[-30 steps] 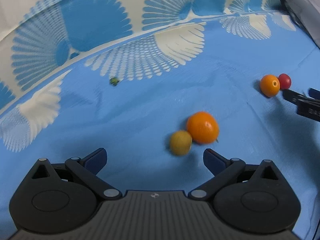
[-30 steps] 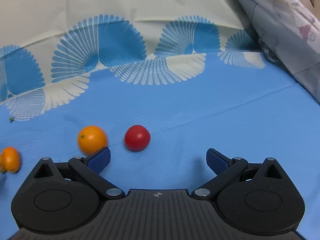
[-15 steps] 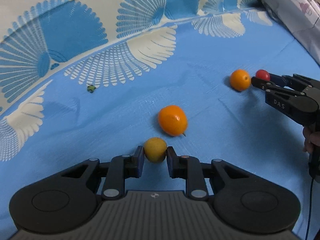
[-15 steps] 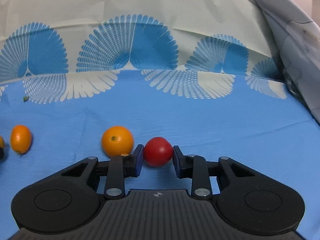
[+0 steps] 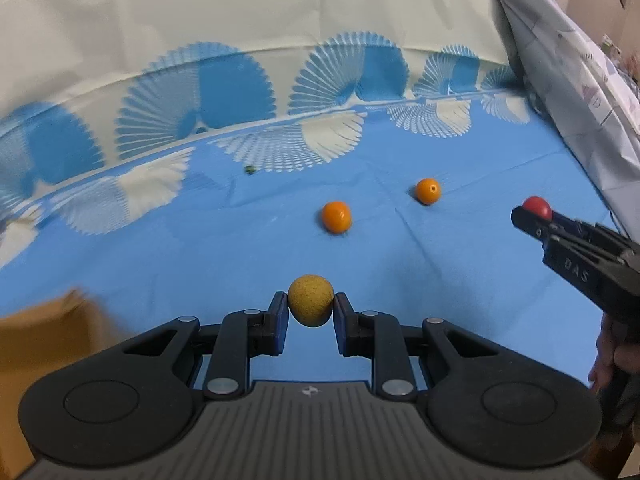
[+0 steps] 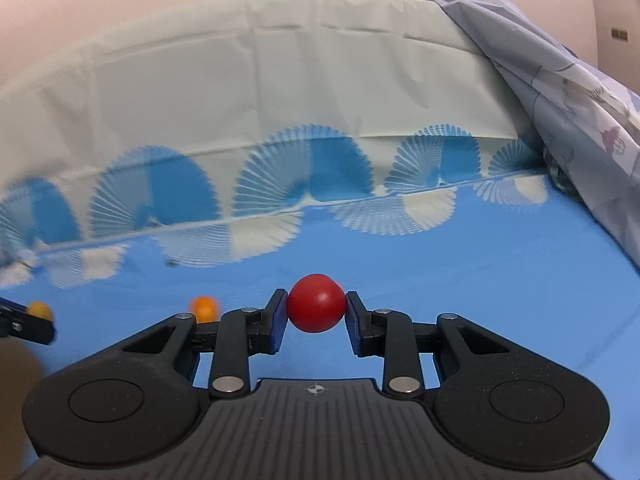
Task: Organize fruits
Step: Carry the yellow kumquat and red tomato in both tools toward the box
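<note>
Both tongs are being shown raised off the blue cloth, each now carrying a fruit, whereas a second earlier their jaws were spread wide above fruits lying loose on the counter (image 5: 500,280).

At the far left of the left wrist view, a blurred tan-brown object (image 5: 44,340) is being brought into the frame; it may be the container meant for the fruit, though what it is cannot be told. Just right of it, the left tongs (image 5: 310,307) are being kept pressed on the yellow fruit (image 5: 310,305), which is being held clear of the cloth between the two blue pads. Further right, two orange fruits are being left on the counter: the nearer orange (image 5: 337,217) and, beyond it, the farther orange (image 5: 428,191), well apart from each other. A tiny green scrap (image 5: 250,169) is lying near the patterned border.

At the right edge, the right tongs (image 6: 316,309) are being kept pinched on the red fruit (image 6: 316,308), likewise lifted above the cloth.

For the task, this is being read as two fruits picked at once and now in transit, with two oranges remaining to be collected. Placement is being judged as the next step, and round, smooth fruits held only by their sides could be slipping if the tongs are tilted sharply.
</note>
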Motion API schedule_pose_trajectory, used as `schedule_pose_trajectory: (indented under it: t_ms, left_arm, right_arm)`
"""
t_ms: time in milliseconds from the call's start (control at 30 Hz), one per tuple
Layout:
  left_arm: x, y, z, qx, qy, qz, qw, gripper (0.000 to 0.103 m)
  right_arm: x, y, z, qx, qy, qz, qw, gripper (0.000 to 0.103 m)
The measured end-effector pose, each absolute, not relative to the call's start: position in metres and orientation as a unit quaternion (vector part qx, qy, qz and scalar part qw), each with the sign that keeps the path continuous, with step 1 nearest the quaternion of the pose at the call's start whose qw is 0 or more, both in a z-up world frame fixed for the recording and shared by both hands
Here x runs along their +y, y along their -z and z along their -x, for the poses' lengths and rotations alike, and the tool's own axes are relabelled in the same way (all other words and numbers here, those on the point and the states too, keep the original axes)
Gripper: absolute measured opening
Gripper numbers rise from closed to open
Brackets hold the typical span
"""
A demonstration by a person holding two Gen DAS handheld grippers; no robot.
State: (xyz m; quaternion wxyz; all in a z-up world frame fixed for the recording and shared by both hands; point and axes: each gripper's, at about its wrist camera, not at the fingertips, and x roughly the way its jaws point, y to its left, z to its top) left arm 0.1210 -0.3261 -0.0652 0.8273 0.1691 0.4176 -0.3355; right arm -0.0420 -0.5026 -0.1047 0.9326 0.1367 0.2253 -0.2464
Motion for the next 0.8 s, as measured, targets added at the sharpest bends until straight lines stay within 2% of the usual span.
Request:
schedule_pose_trajectory:
  t_ms: [433,800]
  left_arm:
    - [-0.165,-0.010,-0.008,0.420,0.228,-0.160,0.864,0.026]
    - [-0.039,-0.028,0.079,0.428,0.187,-0.122,0.876,0.026]
  right_arm:
    - [-0.324,0.028,0.127,0.233,0.105,-0.151,0.955,0.032]
    - [-0.199,0.004,0.193,0.262,-0.004,-0.124,0.957,0.032]
